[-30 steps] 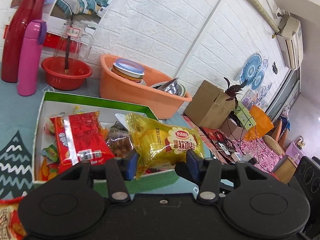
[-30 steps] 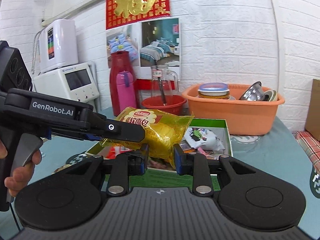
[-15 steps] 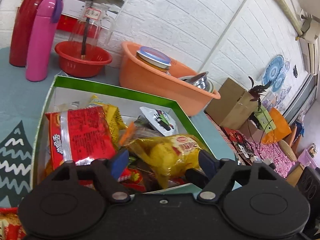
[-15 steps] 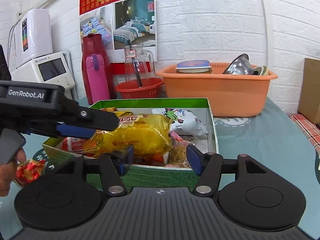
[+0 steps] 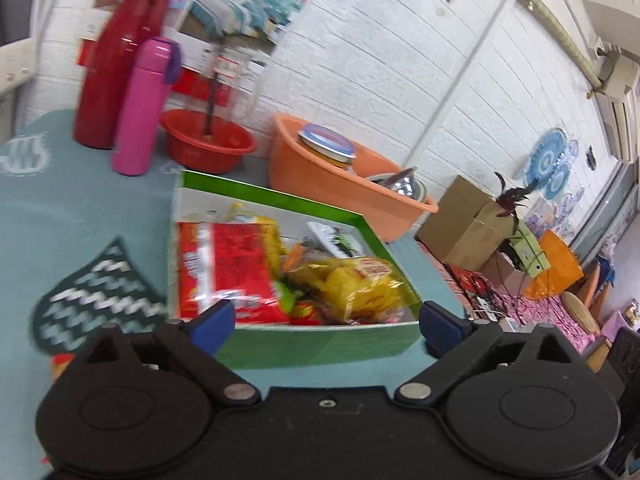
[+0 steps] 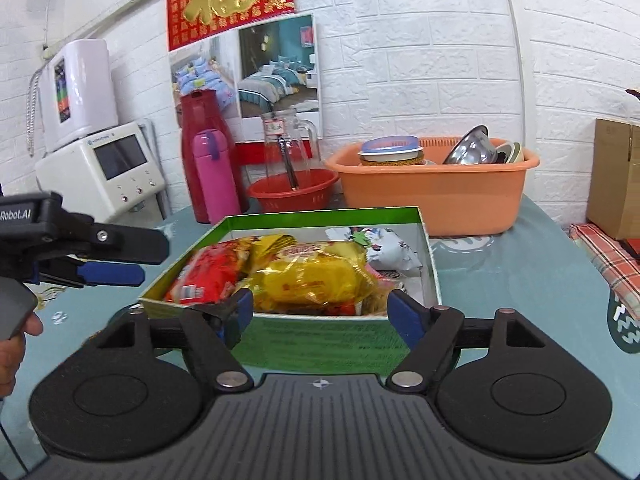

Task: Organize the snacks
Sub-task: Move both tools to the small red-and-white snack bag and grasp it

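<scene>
A green box (image 5: pixel 320 344) (image 6: pixel 320 340) on the teal table holds several snack packs. A yellow pack (image 5: pixel 356 284) (image 6: pixel 316 280) lies on top near the front, beside a red pack (image 5: pixel 224 264) (image 6: pixel 208 272). A white pack (image 6: pixel 388 248) lies at the back right. My left gripper (image 5: pixel 324 324) is open and empty just in front of the box; it also shows at the left of the right wrist view (image 6: pixel 120 260). My right gripper (image 6: pixel 320 312) is open and empty at the box's front wall.
An orange basin (image 6: pixel 436 196) with dishes, a red bowl (image 6: pixel 292 196) with a glass jug, a pink bottle (image 6: pixel 216 176) and a red flask (image 6: pixel 200 152) stand behind the box. A snack (image 5: pixel 60 360) lies at left. A cardboard box (image 6: pixel 616 180) is at right.
Both grippers have let go of the yellow pack, which now lies in the box. Both have opened wide and drawn back toward the front of the box.
</scene>
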Tool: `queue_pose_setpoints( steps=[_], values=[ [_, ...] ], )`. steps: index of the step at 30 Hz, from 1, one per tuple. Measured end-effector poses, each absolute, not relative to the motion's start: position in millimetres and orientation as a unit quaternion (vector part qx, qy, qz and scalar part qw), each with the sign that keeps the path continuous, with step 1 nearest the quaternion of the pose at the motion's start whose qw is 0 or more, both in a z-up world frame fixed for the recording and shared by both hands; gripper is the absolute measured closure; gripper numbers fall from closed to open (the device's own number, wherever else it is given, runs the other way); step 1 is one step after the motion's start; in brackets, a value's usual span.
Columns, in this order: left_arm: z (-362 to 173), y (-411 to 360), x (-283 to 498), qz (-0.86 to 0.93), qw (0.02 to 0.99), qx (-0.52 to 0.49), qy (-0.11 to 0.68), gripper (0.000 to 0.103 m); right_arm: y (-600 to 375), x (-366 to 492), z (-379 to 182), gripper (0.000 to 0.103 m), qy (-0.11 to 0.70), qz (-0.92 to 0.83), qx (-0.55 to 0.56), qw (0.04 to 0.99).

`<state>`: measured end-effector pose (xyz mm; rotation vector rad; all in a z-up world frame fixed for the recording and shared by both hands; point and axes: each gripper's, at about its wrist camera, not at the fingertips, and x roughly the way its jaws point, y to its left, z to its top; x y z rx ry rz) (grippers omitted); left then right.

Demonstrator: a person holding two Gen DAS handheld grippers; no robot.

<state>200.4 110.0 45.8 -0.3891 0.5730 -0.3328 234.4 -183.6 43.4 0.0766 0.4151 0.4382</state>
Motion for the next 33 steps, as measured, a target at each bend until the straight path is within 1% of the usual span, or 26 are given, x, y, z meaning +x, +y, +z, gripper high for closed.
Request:
queue_pose_setpoints(
  steps=[4, 7, 13, 16, 17, 18, 20, 23, 25, 27, 28, 29, 33],
  values=[
    [35.9, 153.2, 174.7, -0.078, 0.939, -0.19, 0.276, 0.0, -185.1, 210.4, 47.1, 0.0, 0.201, 0.228, 0.041, 0.952],
    [20.8, 178.7, 174.5, -0.016, 0.939, -0.192, 0.285, 0.0, -182.3, 196.6, 45.6, 0.0, 0.207, 0.234, 0.051, 0.949],
    [-11.7, 207.1, 190.1, 0.004, 0.918, -0.233, 0.32, 0.0, -175.2, 175.2, 36.3, 0.0, 0.227, 0.245, 0.059, 0.941],
    [-23.2, 202.3, 189.7, -0.008, 0.916, -0.221, 0.334, 0.0, -177.7, 167.0, 32.5, 0.0, 0.235, 0.252, 0.069, 0.936],
    [-27.2, 199.5, 189.2, -0.02, 0.913, -0.216, 0.344, 0.018, -179.1, 164.6, 31.2, 0.0, 0.237, 0.256, 0.075, 0.934],
    [-30.0, 195.3, 186.4, -0.025, 0.911, -0.212, 0.354, 0.024, -180.2, 160.5, 29.2, 0.0, 0.238, 0.26, 0.083, 0.932],
    [-33.8, 183.5, 172.3, -0.043, 0.912, -0.211, 0.349, 0.027, -181.7, 153.7, 25.5, 0.0, 0.239, 0.269, 0.093, 0.928],
    [-38.3, 160.5, 151.9, -0.087, 0.901, -0.239, 0.351, 0.032, -179.1, 144.2, 18.2, 0.0, 0.257, 0.29, 0.103, 0.916],
    [-41.7, 138.2, 138.4, -0.121, 0.891, -0.253, 0.356, 0.032, -176.3, 137.3, 11.4, 0.0, 0.273, 0.309, 0.109, 0.904],
    [-43.2, 117.5, 124.7, -0.15, 0.88, -0.268, 0.362, 0.021, -173.2, 128.8, 3.5, 0.0, 0.289, 0.324, 0.109, 0.894],
    [-42.9, 109.9, 117.7, -0.166, 0.874, -0.279, 0.361, 0.002, -171.2, 124.7, -0.1, 0.0, 0.297, 0.325, 0.105, 0.892],
    [-42.2, 105.6, 112.2, -0.176, 0.871, -0.287, 0.359, 0.0, -169.9, 120.6, -3.9, 0.0, 0.303, 0.326, 0.101, 0.89],
    [-39.0, 104.9, 91.8, -0.163, 0.877, -0.295, 0.342, 0.0, -170.7, 109.7, -16.2, 0.0, 0.325, 0.325, 0.113, 0.881]
  ],
)
